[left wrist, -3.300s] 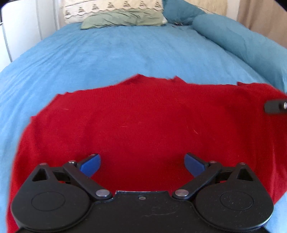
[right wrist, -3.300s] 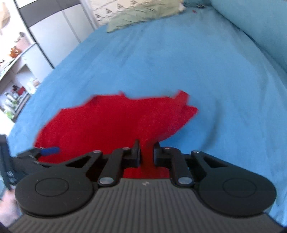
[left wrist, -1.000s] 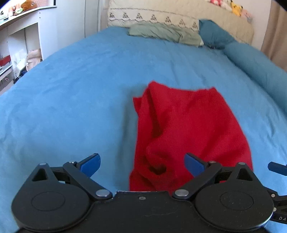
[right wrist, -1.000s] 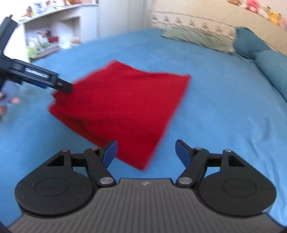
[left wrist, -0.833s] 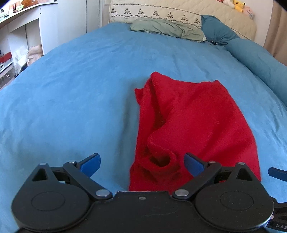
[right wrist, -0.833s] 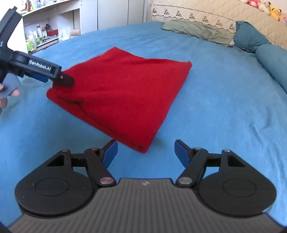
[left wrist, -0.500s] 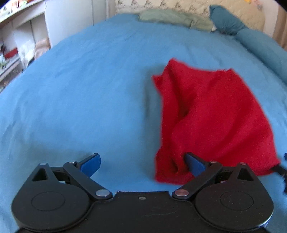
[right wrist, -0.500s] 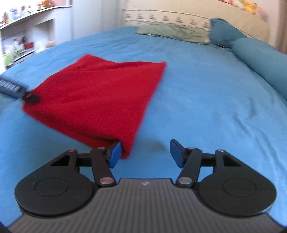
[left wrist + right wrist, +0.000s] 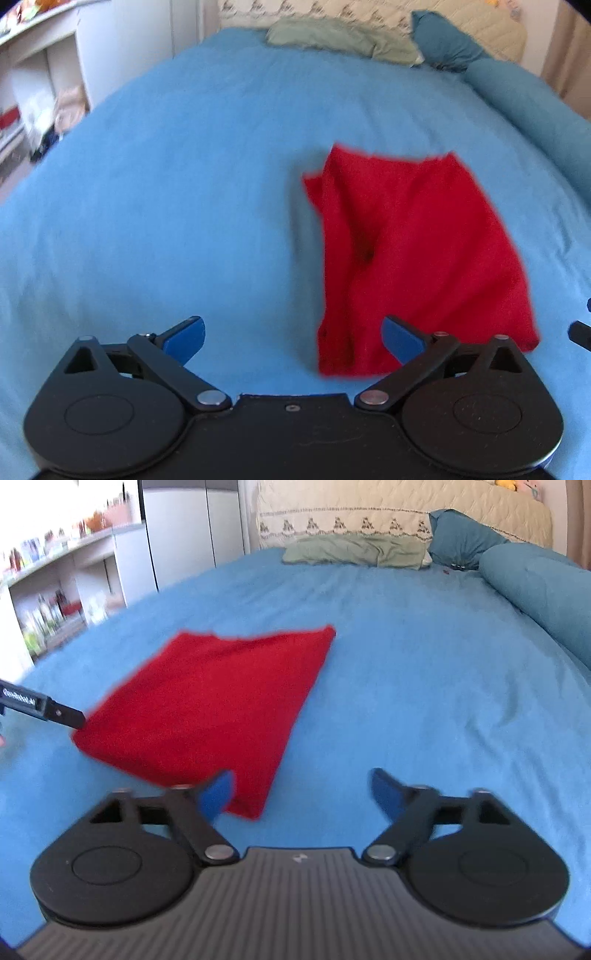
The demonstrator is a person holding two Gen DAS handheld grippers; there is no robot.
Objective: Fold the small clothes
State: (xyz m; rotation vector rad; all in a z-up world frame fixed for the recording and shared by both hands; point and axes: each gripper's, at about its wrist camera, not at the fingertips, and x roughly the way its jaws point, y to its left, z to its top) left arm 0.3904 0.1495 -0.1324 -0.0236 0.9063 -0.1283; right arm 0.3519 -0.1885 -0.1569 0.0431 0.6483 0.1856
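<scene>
A folded red garment (image 9: pixel 413 251) lies flat on the blue bedspread (image 9: pixel 166 206). In the left wrist view it lies ahead and to the right, its near left corner by my right finger. My left gripper (image 9: pixel 291 338) is open and empty over bare bedspread. In the right wrist view the garment (image 9: pixel 218 705) lies ahead on the left, its near corner beside my left finger. My right gripper (image 9: pixel 301 794) is open and empty. The left gripper's tip (image 9: pixel 55 710) shows at the garment's left corner.
A green pillow (image 9: pixel 354 552), a teal cushion (image 9: pixel 461 535) and a long blue bolster (image 9: pixel 543 590) lie at the head and right side of the bed. White shelves with small items (image 9: pixel 48 602) stand left of the bed.
The spread-out red garment now lies folded into a smaller rectangle, and my right gripper has let go of it. Both grippers have pulled back, the left one shifting left.
</scene>
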